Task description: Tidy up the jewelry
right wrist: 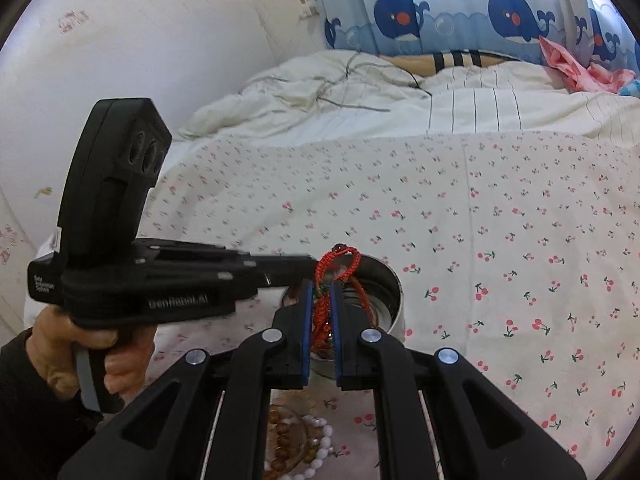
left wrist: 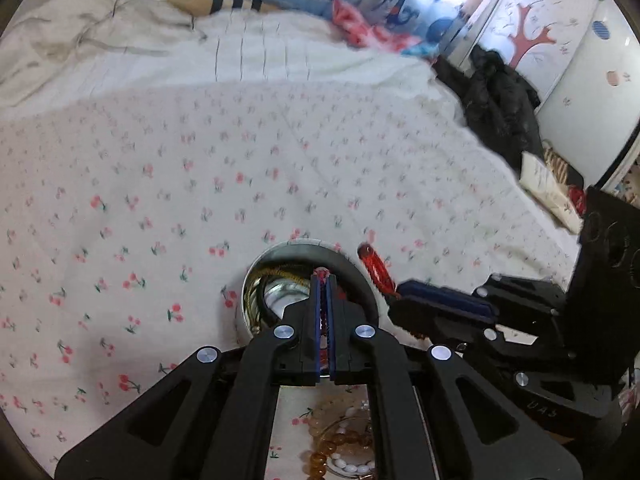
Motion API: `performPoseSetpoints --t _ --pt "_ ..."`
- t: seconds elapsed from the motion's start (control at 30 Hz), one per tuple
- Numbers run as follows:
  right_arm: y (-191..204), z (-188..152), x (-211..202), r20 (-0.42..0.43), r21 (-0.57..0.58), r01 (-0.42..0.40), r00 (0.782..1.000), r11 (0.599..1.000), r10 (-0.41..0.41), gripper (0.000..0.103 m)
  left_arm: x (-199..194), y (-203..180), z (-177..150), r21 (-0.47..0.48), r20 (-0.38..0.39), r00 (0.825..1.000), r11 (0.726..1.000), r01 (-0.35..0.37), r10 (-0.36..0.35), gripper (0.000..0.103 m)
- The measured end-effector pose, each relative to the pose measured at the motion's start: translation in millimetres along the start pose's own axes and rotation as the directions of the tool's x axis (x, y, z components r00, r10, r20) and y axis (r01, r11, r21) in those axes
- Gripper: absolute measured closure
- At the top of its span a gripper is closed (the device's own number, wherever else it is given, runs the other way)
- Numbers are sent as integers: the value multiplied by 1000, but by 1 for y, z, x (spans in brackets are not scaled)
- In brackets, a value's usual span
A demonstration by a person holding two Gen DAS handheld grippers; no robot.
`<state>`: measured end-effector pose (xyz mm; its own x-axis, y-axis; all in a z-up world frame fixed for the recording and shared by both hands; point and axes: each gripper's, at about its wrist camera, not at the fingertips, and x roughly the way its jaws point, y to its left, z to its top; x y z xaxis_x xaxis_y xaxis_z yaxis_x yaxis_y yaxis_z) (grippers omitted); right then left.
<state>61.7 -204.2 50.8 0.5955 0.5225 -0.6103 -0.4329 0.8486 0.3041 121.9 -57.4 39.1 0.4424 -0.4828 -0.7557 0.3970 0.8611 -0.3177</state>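
Observation:
A round metal tin point(left wrist: 256, 280) point(right wrist: 390, 292) sits on the cherry-print bedsheet, with gold chain inside at its left wall. A red braided cord bracelet point(right wrist: 340, 264) point(left wrist: 376, 270) hangs over the tin. My right gripper point(right wrist: 322, 286) is shut on the red cord, and so is my left gripper point(left wrist: 323, 278), which comes in from the left in the right wrist view point(right wrist: 308, 266). Amber and white bead bracelets point(left wrist: 340, 452) point(right wrist: 304, 448) lie on the sheet below the grippers, partly hidden by the fingers.
The bedsheet point(left wrist: 200, 180) stretches ahead, with a crumpled white duvet point(right wrist: 340, 88) at the back. Dark clothing point(left wrist: 496, 100) lies at the bed's right edge by a wardrobe point(left wrist: 560, 60). A whale-print curtain point(right wrist: 460, 12) hangs behind the bed.

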Motion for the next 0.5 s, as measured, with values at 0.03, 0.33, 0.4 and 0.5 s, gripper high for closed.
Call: performPoseSetpoints --t 0.03,0.33,0.4,0.5 --pt "-1 0 4 -9 2 2 1000 1000 -2 94 2 -1 -1 9 -5 1000 1000 -11 11 100" --pt "-10 -3 24 -68 20 26 997 999 -24 61 -24 6 -2 44 10 999 998 -52 51 45" --pt "-10 -3 22 -64 9 30 998 1000 -29 61 -33 11 -5 39 18 998 998 -55 54 45" --pt "-14 -3 13 -49 28 39 998 999 -38 61 -44 15 -15 43 12 998 997 -64 63 45"
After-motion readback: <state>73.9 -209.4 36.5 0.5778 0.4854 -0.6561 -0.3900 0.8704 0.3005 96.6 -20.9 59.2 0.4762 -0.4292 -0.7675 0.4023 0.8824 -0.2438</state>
